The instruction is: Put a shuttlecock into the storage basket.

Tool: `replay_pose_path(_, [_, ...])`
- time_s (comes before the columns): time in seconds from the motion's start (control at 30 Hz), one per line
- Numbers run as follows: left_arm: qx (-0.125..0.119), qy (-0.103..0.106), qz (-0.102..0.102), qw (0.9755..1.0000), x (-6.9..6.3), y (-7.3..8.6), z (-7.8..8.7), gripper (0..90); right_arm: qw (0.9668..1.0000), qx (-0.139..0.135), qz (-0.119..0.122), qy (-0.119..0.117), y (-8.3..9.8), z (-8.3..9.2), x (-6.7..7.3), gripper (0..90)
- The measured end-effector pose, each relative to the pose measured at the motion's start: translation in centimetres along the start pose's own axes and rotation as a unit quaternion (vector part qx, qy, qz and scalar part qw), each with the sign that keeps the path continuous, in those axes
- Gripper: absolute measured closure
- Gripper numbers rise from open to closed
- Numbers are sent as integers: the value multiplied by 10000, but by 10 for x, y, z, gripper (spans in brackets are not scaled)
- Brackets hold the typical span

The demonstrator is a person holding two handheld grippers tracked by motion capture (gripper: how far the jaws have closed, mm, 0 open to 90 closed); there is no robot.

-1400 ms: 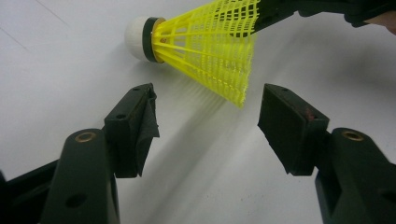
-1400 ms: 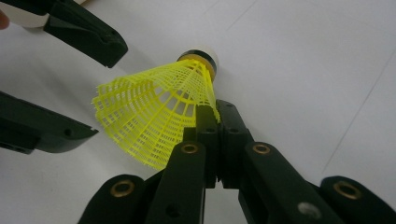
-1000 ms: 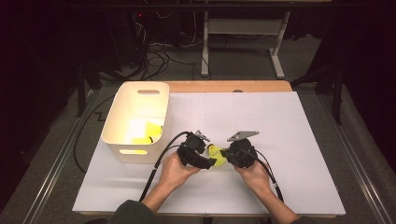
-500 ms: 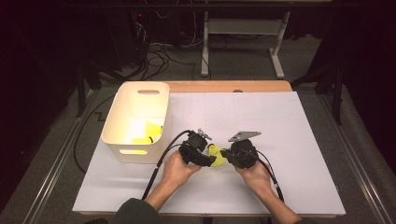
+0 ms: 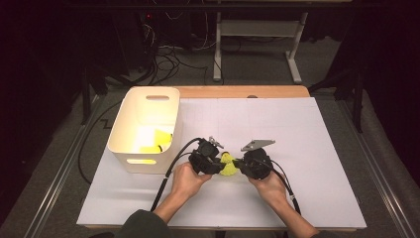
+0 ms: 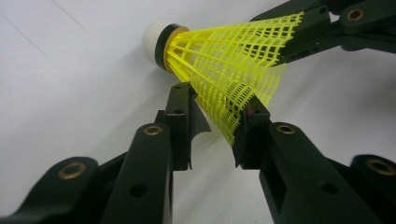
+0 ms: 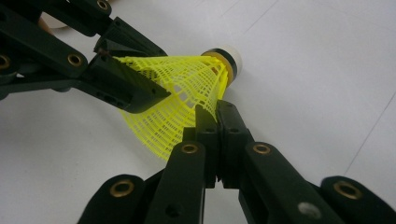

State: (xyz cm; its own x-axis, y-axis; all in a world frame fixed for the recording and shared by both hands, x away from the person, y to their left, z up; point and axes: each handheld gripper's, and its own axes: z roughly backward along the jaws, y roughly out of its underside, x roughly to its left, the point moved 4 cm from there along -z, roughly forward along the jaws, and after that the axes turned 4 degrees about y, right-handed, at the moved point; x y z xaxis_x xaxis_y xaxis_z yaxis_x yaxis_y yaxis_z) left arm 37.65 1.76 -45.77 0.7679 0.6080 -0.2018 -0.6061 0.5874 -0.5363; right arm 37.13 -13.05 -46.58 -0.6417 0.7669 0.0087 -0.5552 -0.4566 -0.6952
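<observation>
Pinching yellow shuttlecock (image 6: 229,70) skirt, right claw (image 7: 218,109), left claw (image 6: 217,116) closing around it

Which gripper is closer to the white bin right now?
Left. The left gripper sits just right of the white bin, its jaws around the yellow shuttlecock. The right gripper pinches the shuttlecock's skirt from the far side, farther from the bin.

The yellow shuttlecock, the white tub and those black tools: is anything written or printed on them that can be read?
No readable text in any view.
Shuttlecock: yellow mesh skirt, black band, white cork, with no lettering to be seen.
White tub: plain walls, no label visible.
Left tool and right tool: black links with brass rivets, no marks or numbers legible.
White table cover: only faint lines, no words.
</observation>
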Motion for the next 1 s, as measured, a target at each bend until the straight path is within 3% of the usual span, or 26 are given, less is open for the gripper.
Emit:
replay_pose_path(0.27, [-23,-101,-53,9999,0,-2,3,824,10000,-25,-4,-30,0,2,0,895])
replay_pose_path(0.4, [-26,-50,-18,10000,0,-4,3,861,10000,-46,2,-47,0,3,0,885])
replay_pose_path(0.67, [-84,-109,-8,9999,0,-8,6,887,9999,-76,18,-92,-1,8,-2,856])
replay_pose_path(1.0, [-105,-224,33,9997,3,-9,6,894,9997,-123,-9,-190,-1,7,2,703])
